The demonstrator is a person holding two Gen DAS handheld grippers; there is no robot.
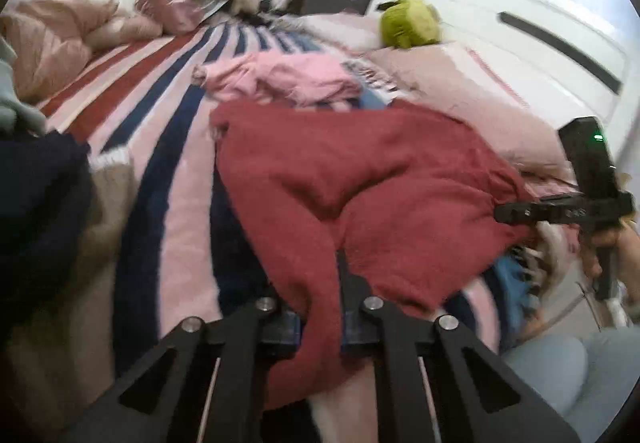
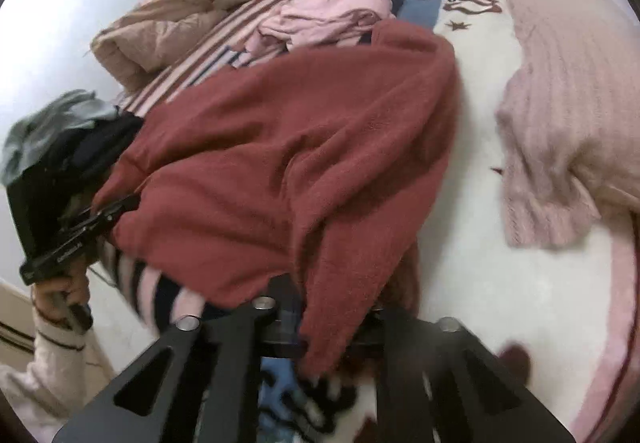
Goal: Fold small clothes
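Observation:
A dark red fleece garment (image 1: 360,179) lies spread and rumpled on the striped bedcover (image 1: 172,179). In the left wrist view my left gripper (image 1: 320,307) is shut on its near edge, with the cloth pinched between the jaws. At the right of that view my right gripper (image 1: 516,213) bites another edge of the garment. The right wrist view has the same red garment (image 2: 304,147), with my right gripper (image 2: 324,327) shut on a fold of it that hangs over the jaws. My left gripper (image 2: 120,209) grips the garment's left corner, held by a hand in a white sleeve.
A pale pink garment (image 1: 288,77) lies crumpled beyond the red one. A pink knitted sweater (image 2: 560,115) lies to the right, a green plush toy (image 1: 408,25) near the pillows, a beige quilt (image 1: 52,39) at far left, and dark clothes (image 1: 40,195) at the near left.

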